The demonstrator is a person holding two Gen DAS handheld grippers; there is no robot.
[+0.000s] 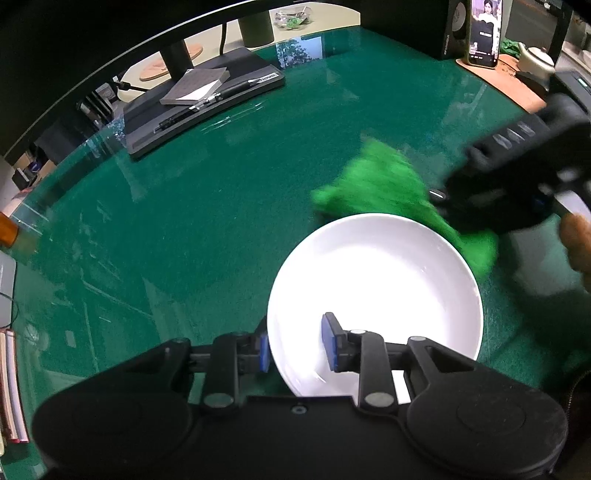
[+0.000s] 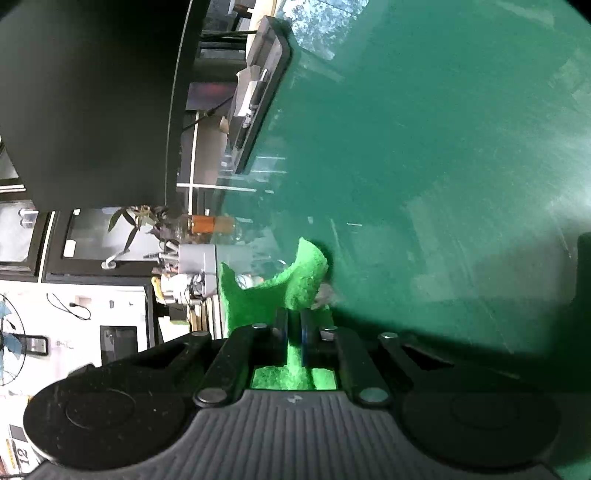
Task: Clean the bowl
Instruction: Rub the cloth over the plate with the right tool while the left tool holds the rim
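A white bowl (image 1: 373, 280) rests on the green table top (image 1: 184, 221). My left gripper (image 1: 295, 345) is shut on the bowl's near-left rim, one blue pad outside the wall and the other inside. A fuzzy green cloth (image 1: 380, 184) lies blurred over the bowl's far-right rim. My right gripper (image 1: 448, 205) comes in from the right and holds that cloth. In the right wrist view the right gripper (image 2: 294, 328) is shut on the green cloth (image 2: 258, 299), which bunches up past the fingertips. The bowl is not seen in that view.
A dark monitor base (image 1: 207, 103) carrying a notebook and pens stands at the back left. A phone (image 1: 484, 33) and a teapot (image 1: 535, 59) sit on a brown mat at the back right. A person's hand (image 1: 576, 243) shows at the right edge.
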